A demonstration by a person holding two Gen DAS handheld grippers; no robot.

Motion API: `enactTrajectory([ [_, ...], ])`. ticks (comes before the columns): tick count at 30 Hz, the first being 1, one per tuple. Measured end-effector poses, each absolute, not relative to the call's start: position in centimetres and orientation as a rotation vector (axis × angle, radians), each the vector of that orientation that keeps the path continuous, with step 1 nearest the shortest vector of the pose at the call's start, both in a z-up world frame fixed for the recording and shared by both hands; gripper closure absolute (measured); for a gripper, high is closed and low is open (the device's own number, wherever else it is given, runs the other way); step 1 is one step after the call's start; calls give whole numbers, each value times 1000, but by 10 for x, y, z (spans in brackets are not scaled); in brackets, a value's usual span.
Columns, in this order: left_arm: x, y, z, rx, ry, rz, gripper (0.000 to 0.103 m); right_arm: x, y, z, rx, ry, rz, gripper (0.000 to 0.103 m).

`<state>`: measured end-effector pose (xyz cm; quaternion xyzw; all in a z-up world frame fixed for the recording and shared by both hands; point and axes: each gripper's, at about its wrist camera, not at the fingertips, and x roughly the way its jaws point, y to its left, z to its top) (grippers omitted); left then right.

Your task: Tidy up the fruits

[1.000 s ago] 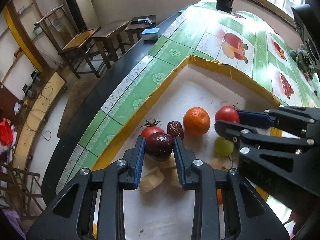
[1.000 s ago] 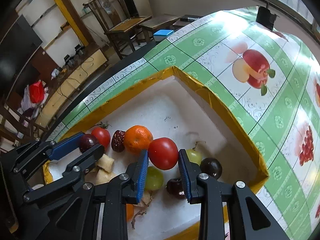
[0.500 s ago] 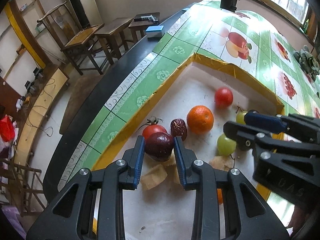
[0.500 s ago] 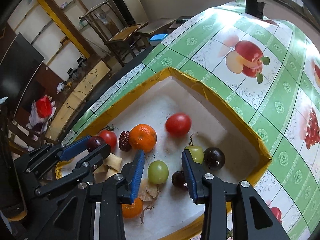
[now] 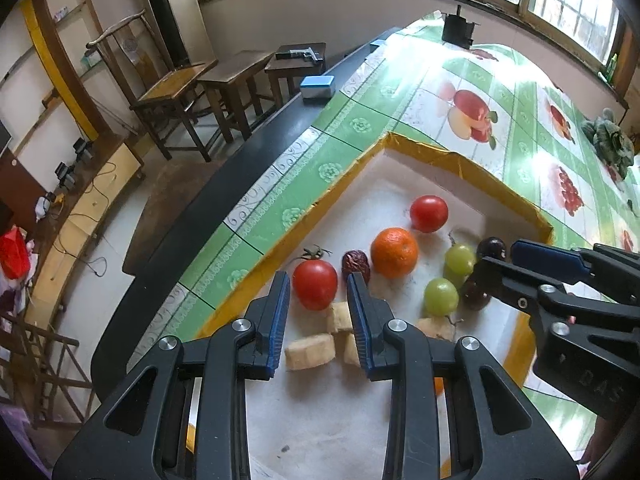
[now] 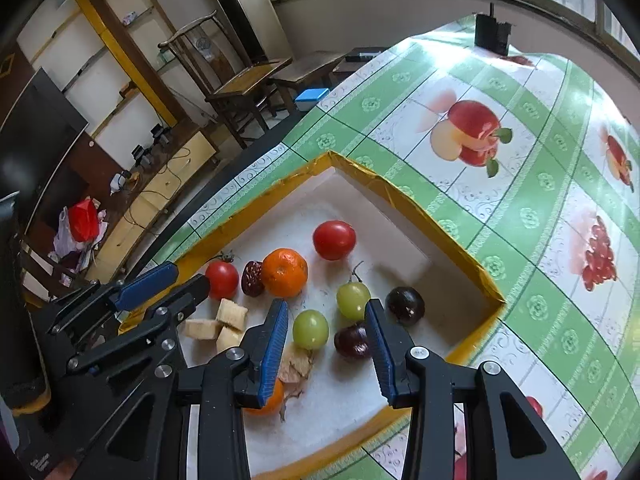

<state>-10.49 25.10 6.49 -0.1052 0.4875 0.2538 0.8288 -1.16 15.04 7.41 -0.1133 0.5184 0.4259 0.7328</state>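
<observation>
The right hand-held gripper (image 6: 326, 304) is released. Its jaws have just been opening, and nothing is pressed between the pads. A green grape (image 6: 310, 329) and a dark plum (image 6: 352, 340) are seen in the gap, but both lie loose on the floor of the tray (image 6: 440, 232).

The left hand-held gripper (image 5: 318, 276) is also released, with its pads apart and bare. The dark fruit clamped there a second ago is no longer seen between them, and where it has gone cannot be told. A stemmed tomato (image 5: 315, 284) lies just beyond the tips, beside the banana pieces (image 5: 310, 354).

Further in, a date (image 6: 252, 284) and an orange (image 6: 285, 273) are found touching. Beyond them, the round tomato (image 6: 334, 240) carried by the right hand-held gripper a second ago is now set down alone toward the far corner of the tray.

That placement is judged complete. The remaining fruit is still mixed together, so sorting is considered only partly done. The tray rests on the patterned worktop (image 6: 520, 184).
</observation>
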Motion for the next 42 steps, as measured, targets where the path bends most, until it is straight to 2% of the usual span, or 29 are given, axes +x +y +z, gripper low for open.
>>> enactTrajectory([
  [20,-139,222,100,-226,959,582,72,-52,98,106,-248,1043,894,59],
  [42,-154,204,123,-194,914,618,72,-74,94,120,-279,1021,926,57],
])
